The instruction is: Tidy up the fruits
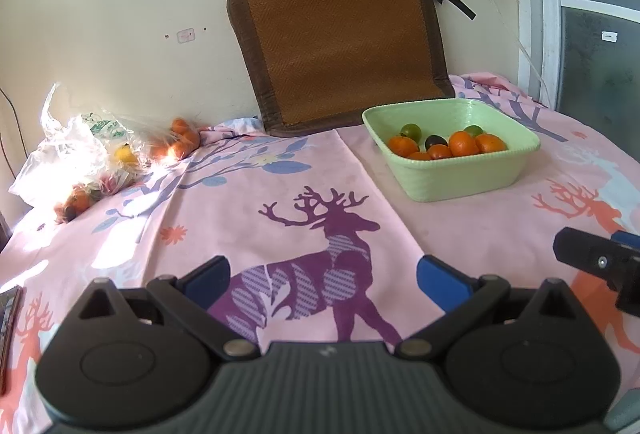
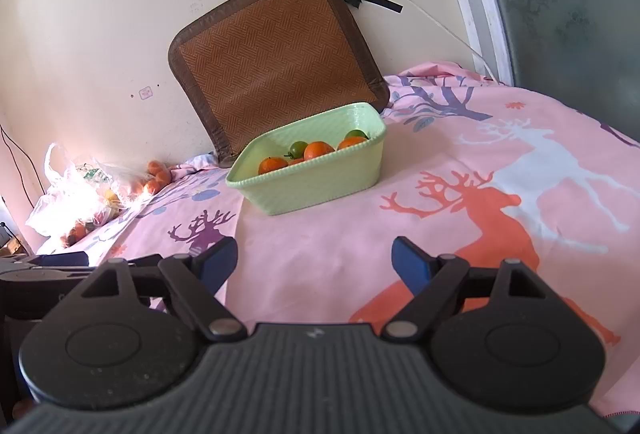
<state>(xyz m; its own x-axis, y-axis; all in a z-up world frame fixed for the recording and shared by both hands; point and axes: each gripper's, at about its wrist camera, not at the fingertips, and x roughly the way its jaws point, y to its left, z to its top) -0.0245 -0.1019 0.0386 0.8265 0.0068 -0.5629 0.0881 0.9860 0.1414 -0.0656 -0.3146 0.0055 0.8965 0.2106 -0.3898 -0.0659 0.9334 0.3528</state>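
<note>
Green basket (image 1: 472, 178) holds oranges (image 1: 463, 143) and green fruits (image 1: 411, 130); both grippers' jaws spread, empty.

pale green basket (image 1: 472, 178); orange, green fruits (image 1: 464, 144); pink deer-print cloth (image 1: 320, 226).

- Ahead of my left gripper (image 1: 322, 276), bare cloth (image 1: 280, 186) runs to the bags (image 1: 92, 150).
- The green basket (image 1: 472, 178) blocks the right; mat (image 1: 340, 42) behind.

Both grippers — left gripper (image 1: 322, 278), right gripper (image 2: 314, 262) — black, ribbed, blue-padded fingers (image 1: 438, 276).
</note>
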